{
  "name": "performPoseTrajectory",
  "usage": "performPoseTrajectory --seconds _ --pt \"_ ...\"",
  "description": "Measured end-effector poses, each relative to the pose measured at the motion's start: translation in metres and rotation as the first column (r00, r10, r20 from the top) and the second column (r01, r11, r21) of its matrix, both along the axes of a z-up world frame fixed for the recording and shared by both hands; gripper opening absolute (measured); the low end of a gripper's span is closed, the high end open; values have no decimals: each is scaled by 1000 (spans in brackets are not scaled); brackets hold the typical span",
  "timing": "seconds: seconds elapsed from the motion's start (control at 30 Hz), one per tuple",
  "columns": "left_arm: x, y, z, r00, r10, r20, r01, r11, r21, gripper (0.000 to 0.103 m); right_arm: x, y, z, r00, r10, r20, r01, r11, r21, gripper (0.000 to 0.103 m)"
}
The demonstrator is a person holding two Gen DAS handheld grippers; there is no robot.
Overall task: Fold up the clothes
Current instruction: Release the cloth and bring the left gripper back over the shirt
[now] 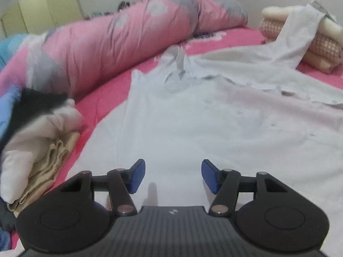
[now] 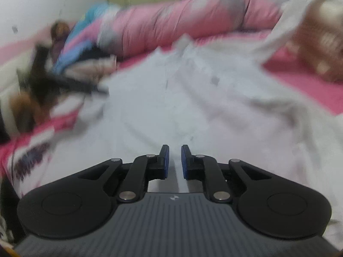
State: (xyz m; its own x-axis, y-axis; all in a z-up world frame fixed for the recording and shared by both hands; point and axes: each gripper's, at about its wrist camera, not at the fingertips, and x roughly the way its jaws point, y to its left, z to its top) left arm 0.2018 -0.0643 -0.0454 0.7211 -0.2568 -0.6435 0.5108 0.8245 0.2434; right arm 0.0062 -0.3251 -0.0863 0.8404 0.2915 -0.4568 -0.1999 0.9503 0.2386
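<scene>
A white collared shirt [image 1: 193, 117] lies spread flat on the pink bedsheet [image 1: 103, 98], its collar [image 1: 178, 72] at the far end. One sleeve [image 1: 300, 34] reaches up over a folded stack at the right. My left gripper [image 1: 173, 175] hovers open above the shirt's near part, with nothing between its blue pads. In the right wrist view, which is blurred, the same shirt [image 2: 171, 107] fills the middle. My right gripper [image 2: 175, 160] has its pads nearly together, and a thin fold of the white cloth appears pinched between them.
A rolled pink and grey quilt [image 1: 107, 42] runs along the far side of the bed. Folded cream and white clothes [image 1: 38, 150] sit at the left, a folded patterned stack [image 1: 325, 49] at the right. A dark blurred shape [image 2: 42, 81] lies left of the shirt.
</scene>
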Motion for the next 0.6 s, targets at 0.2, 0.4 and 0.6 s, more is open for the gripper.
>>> performPoseTrajectory --seconds 0.2,0.4,0.6 --pt "-43 13 25 998 21 63 -16 997 -75 70 -37 -7 1 987 156 38 -155 988 -21 13" --pt "-97 12 21 999 -30 30 34 988 -152 70 -49 3 -28 993 112 -26 -114 992 -49 19" --pt "-127 -11 1 992 -106 -69 85 963 -256 72 -80 -16 0 995 -41 88 53 989 -137 24"
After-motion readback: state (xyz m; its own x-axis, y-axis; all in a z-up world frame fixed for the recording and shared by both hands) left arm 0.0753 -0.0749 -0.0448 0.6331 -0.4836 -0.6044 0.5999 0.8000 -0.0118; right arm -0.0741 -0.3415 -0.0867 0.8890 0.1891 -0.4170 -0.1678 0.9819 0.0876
